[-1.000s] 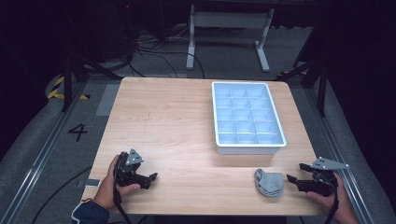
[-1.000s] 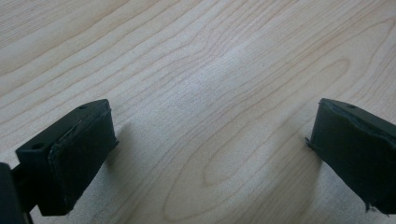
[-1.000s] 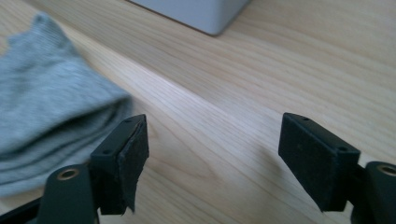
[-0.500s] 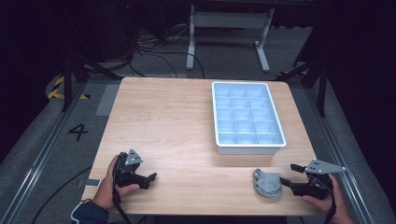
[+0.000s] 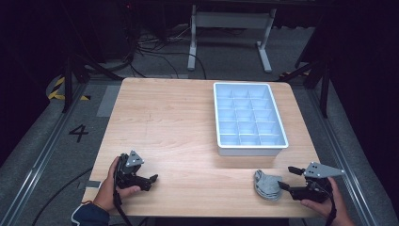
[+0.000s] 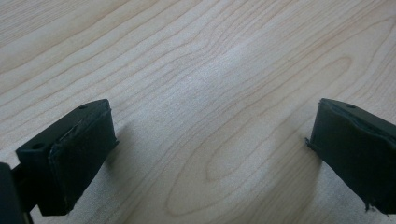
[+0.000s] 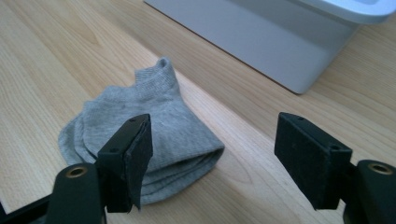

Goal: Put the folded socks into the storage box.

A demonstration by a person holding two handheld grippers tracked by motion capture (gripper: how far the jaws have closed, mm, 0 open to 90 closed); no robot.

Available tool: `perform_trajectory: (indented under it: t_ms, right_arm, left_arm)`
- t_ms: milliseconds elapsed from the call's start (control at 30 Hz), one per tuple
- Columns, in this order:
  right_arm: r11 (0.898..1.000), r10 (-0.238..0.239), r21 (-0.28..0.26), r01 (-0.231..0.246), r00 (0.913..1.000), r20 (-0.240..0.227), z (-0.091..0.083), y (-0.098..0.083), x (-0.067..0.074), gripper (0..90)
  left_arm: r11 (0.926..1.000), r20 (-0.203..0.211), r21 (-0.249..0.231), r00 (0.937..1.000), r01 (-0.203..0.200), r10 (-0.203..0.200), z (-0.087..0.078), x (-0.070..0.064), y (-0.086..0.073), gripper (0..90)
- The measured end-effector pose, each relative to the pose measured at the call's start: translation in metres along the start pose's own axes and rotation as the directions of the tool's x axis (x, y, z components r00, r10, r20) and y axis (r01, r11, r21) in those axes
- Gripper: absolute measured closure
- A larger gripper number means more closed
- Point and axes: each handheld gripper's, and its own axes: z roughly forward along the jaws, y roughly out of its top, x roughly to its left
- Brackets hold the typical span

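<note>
The right gripper [image 5: 289,178], held in the person's right hand [image 5: 324,200] at the near right corner of the worktop [image 5: 179,122], has its two black jaws spread wide apart, grasping nothing. In the right gripper view, the right gripper [image 7: 212,154] points at a folded grey sock [image 7: 144,135] lying flat on the wood; one jaw stands in front of the sock's near edge and the other is over bare wood to the side. In the high view the grey sock [image 5: 267,184] sits just beside the jaw tips, near the front edge of the worktop.

Beyond the sock, well apart from it, a white tray [image 5: 248,151] divided into many small compartments rests on the right half of the worktop. Its pale side wall [image 7: 261,42] crosses the top of the right gripper view.

The left gripper [image 5: 151,180], in the person's left hand [image 5: 110,188] at the near left corner, is also released, jaws parted. In the left gripper view, the left gripper [image 6: 210,154] hangs low over bare, light wood grain [image 6: 201,70].
</note>
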Motion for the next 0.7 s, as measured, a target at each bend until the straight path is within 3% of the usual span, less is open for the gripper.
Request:
perform_trajectory:
  t_ms: [467,700]
  right_arm:
    - [0.998,-0.048,0.034,0.049,0.9973,-0.056,0.018,0.010,0.012,28.2]
    - [0.994,-0.052,0.091,0.058,0.9960,-0.072,0.033,0.009,0.014,25.6]
  left_arm:
    - [1.0000,0.000,0.000,1.0000,0.000,0.000,0.000,0.000,0.000,0.5]
    - [1.0000,0.000,0.000,1.0000,0.000,0.000,0.000,0.000,0.000,0.5]
